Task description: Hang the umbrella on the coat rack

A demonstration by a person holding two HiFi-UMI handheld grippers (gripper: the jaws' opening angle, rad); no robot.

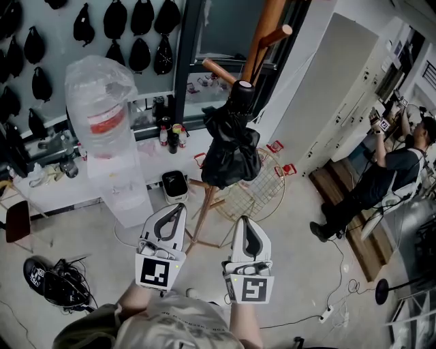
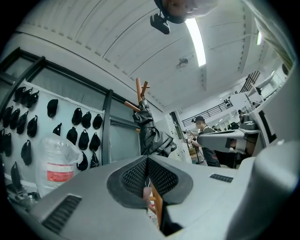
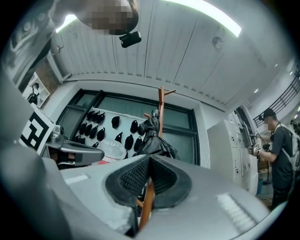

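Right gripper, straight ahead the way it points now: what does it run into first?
Most likely the black umbrella hanging on the wooden coat rack; it sits in line with the shut right gripper. Nothing shows in between, though depth is hard to judge.

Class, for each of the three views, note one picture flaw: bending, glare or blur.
Head view: wide-angle bend tilts the coat rack; the umbrella is sharp. Left gripper view: round fisheye with dark corners; the ceiling light glares white. Right gripper view: same fisheye; the light strip burns out.
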